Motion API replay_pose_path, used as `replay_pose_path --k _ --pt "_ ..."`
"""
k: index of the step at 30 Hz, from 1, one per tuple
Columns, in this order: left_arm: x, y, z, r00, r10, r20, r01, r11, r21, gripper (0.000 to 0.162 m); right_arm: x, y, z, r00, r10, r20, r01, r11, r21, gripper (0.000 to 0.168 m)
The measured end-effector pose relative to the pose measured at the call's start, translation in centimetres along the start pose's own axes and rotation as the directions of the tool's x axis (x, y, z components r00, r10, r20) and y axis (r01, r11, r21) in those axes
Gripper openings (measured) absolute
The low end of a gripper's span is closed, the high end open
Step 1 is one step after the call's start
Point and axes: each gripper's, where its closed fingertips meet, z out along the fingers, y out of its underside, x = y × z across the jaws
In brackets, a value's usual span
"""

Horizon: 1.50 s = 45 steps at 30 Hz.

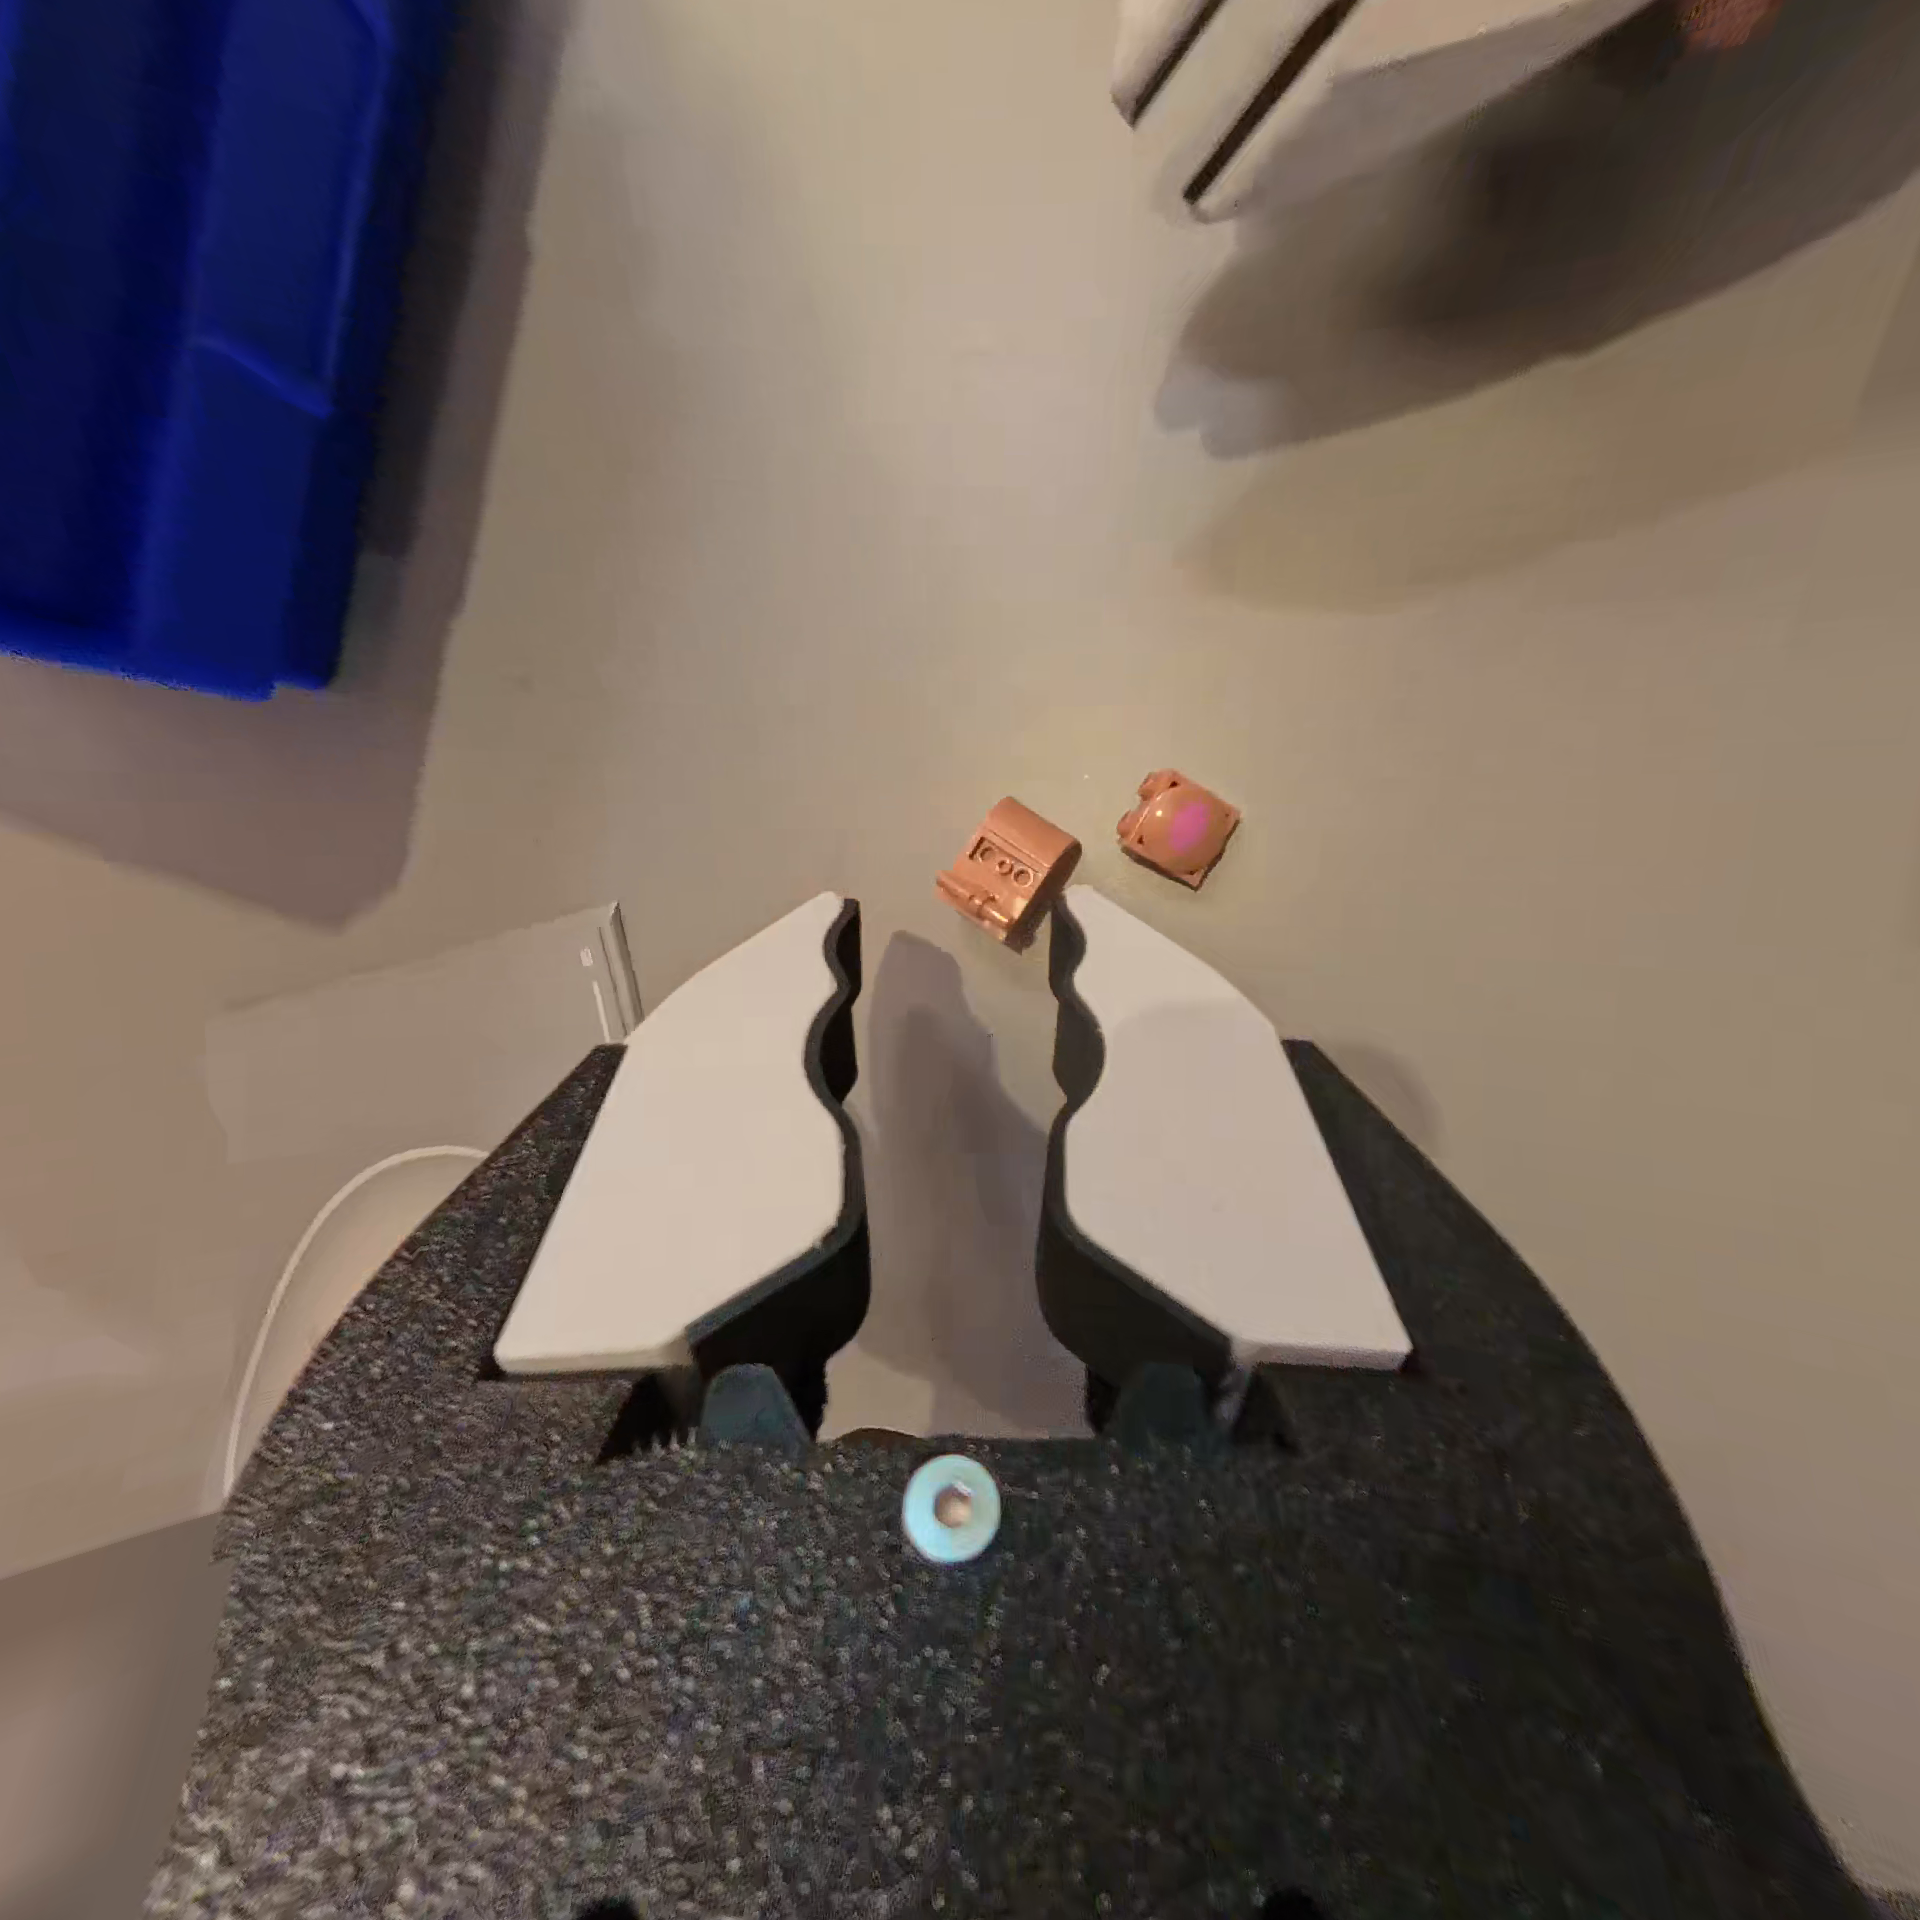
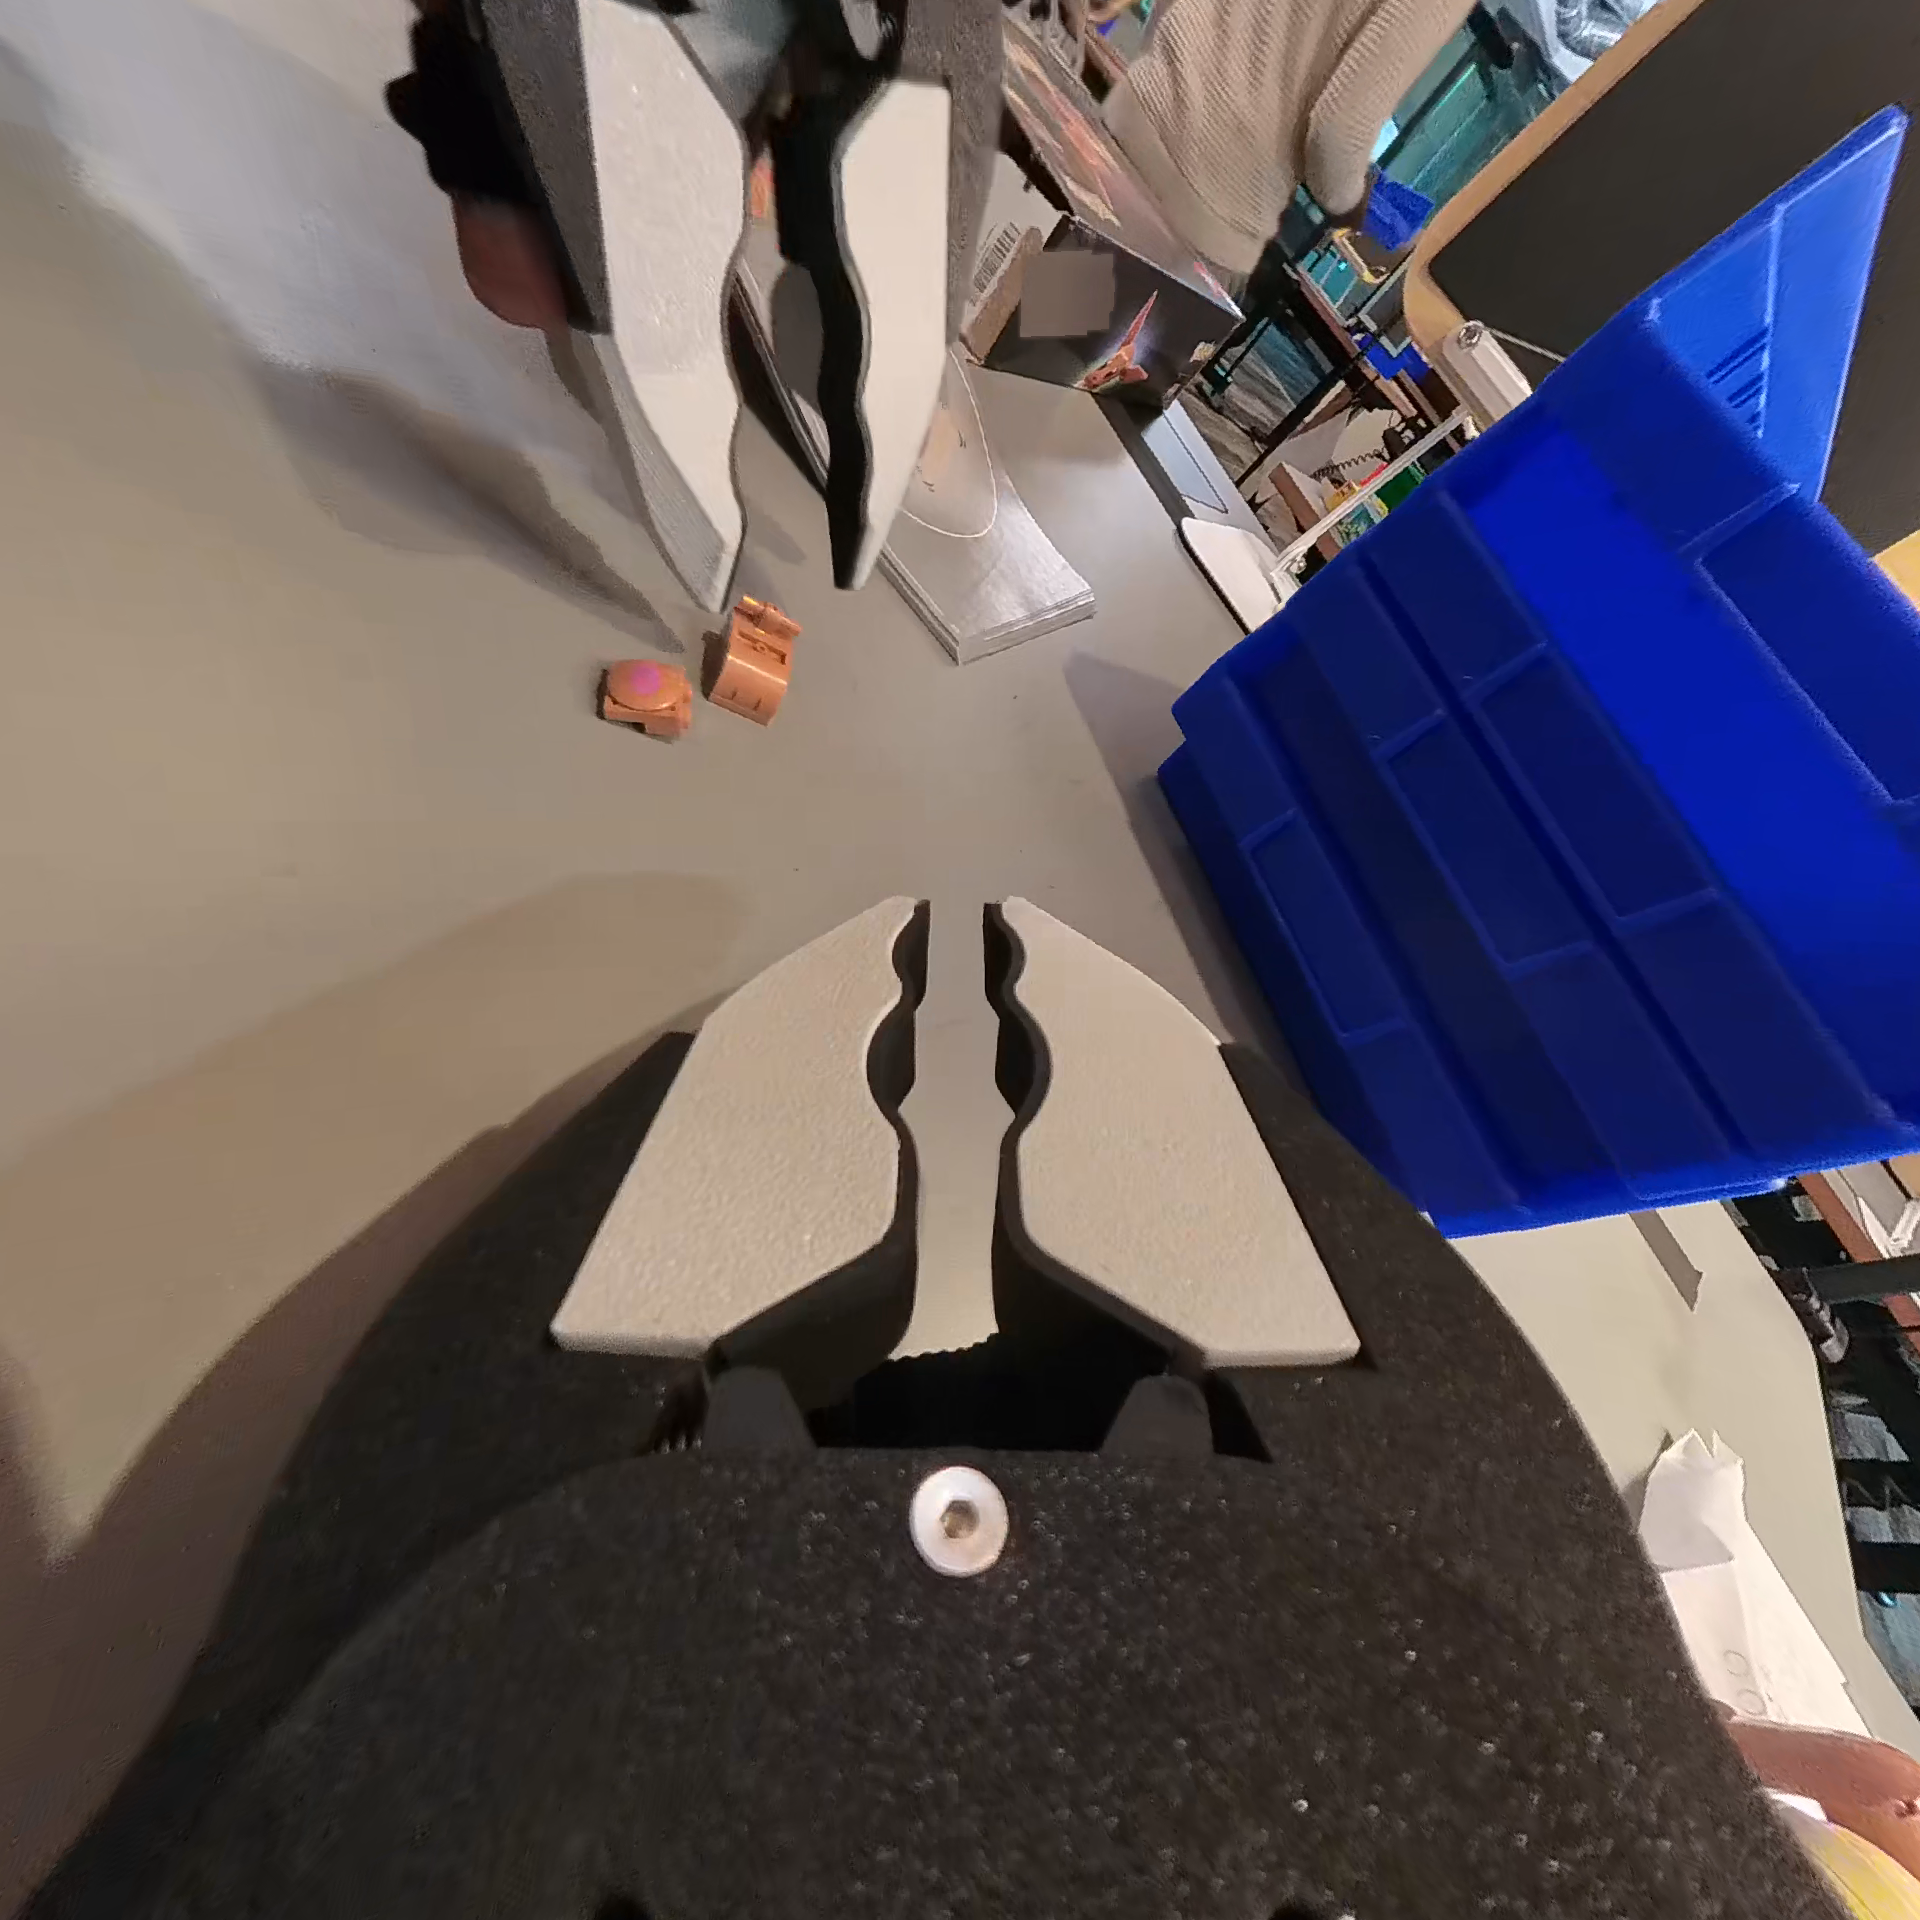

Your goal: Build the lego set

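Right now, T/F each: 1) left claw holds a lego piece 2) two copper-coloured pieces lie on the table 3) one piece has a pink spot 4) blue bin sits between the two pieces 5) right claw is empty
1) The left claw holds a lego piece. False: its fingers are apart with only table between them; the plain copper piece lies just ahead of its tips.
2) Two copper-coloured pieces lie on the table. True.
3) One piece has a pink spot. True: the pink-spot piece.
4) The blue bin sits between the pieces. False: it stands off to one side; the pieces lie side by side.
5) The right claw is empty. True.
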Motion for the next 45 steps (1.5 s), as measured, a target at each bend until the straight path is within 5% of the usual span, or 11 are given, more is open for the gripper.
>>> replay_pose_path --k 1,7,12,16,26,29,33,38,45 --pt "0.1 0.1 0.3 0.999 0.031 -0.024 -0.031 0.999 -0.016 0.034 -0.1 0.0 0.0 1.0 -0.003 0.002 0.003 1.0 -0.001 0.01" --pt "0.6 0.0 1.8 0.99 0.079 -0.119 -0.082 0.996 -0.021 0.02 -0.3 -0.1 0.0 1.0 -0.019 0.007 0.019 1.0 0.003 0.01" --pt "0.3 -2.5 1.3 0.978 -0.162 -0.129 0.18 0.973 0.146 0.019 -0.3 -0.5 -0.1 0.999 -0.041 -0.013 0.041 0.999 0.018 0.01" --pt "-1.2 -6.3 -0.9 0.92 -0.361 -0.152 0.391 0.822 0.413 0.018 0.1 -1.6 -0.3 0.996 -0.061 -0.072 0.065 0.997 0.049 0.01" --pt "-3.7 -7.3 -2.2 0.903 -0.429 -0.002 0.345 0.724 0.597 0.018 5.5 -0.3 -2.7 0.947 0.01 -0.32 0.0 1.0 0.031 0.009" --pt "-4.2 -7.4 -2.5 0.898 -0.439 0.038 0.323 0.715 0.62 0.018 9.4 1.7 -5.4 0.888 0.016 -0.459 -0.022 1.0 -0.008 0.009" --pt "-4.2 -7.6 -2.5 0.897 -0.438 0.054 0.313 0.718 0.622 0.018 18.2 8.7 -13.9 0.69 -0.023 -0.724 -0.141 0.976 -0.166 0.005" --pt "-4.2 -7.7 -2.9 0.901 -0.43 0.061 0.299 0.716 0.631 0.018 21.6 19.7 -19.7 0.624 0.161 -0.765 -0.461 0.866 -0.194 0.003" --pt "-4.1 -7.5 -2.8 0.898 -0.439 0.046 0.317 0.713 0.626 0.018 19.8 20.0 -15.5 0.763 0.05 -0.645 -0.366 0.856 -0.366 0.0"
